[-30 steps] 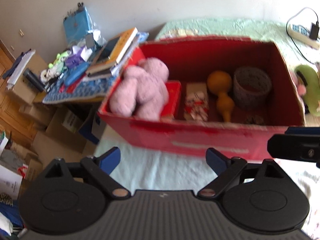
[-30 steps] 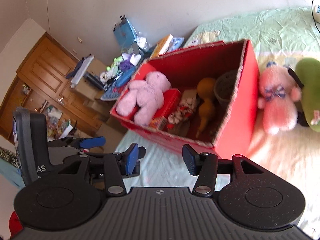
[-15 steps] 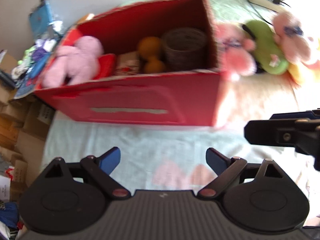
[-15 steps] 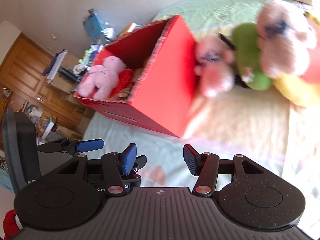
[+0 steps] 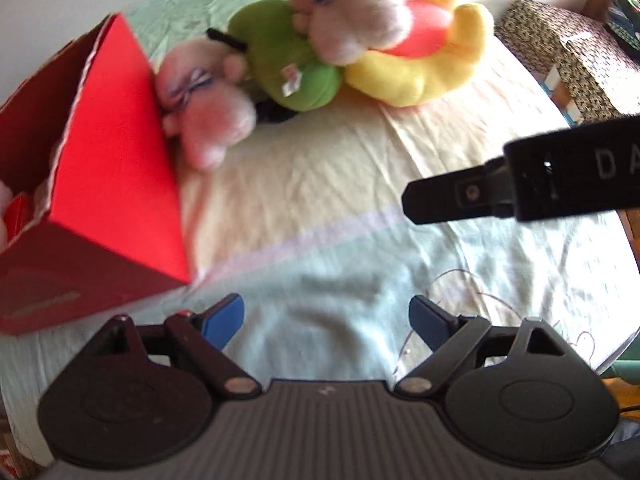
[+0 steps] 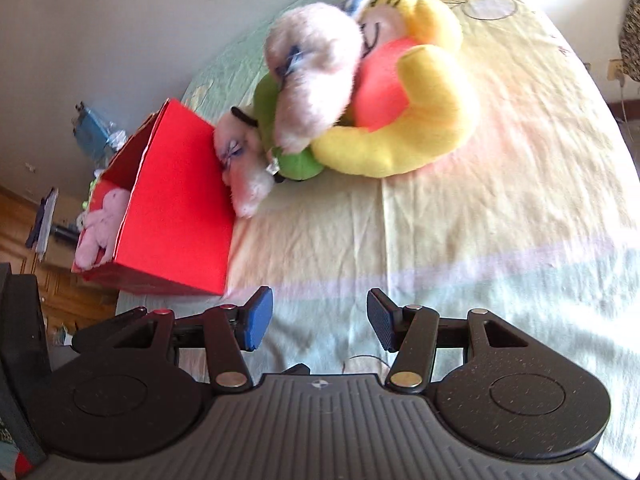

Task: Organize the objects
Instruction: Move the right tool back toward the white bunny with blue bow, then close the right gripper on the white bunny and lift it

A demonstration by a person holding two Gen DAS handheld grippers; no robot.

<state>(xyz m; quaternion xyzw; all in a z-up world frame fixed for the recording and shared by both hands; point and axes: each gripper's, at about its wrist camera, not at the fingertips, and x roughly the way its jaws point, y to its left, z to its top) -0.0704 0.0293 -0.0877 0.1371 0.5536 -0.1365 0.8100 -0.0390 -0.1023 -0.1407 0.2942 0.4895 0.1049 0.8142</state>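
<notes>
Right of the red box (image 6: 176, 208) I have bare bedsheet (image 6: 460, 232); plush toys (image 6: 360, 92) crowd its far corner. A pink plush (image 6: 100, 224) lies inside. My left gripper (image 5: 326, 314), jaws just narrowing, and right gripper (image 6: 318, 316) gape empty.

wrist views downward, sharing plush pile (image 5: 320, 48), bed (image 6: 500, 216)

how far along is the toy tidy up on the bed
Partly done: one pink plush already lies in the red box. Nothing is in hand; the left tongs and right tongs are both open and empty. Left: two pink plush, the green plush and the yellow plush on the bed.
</notes>
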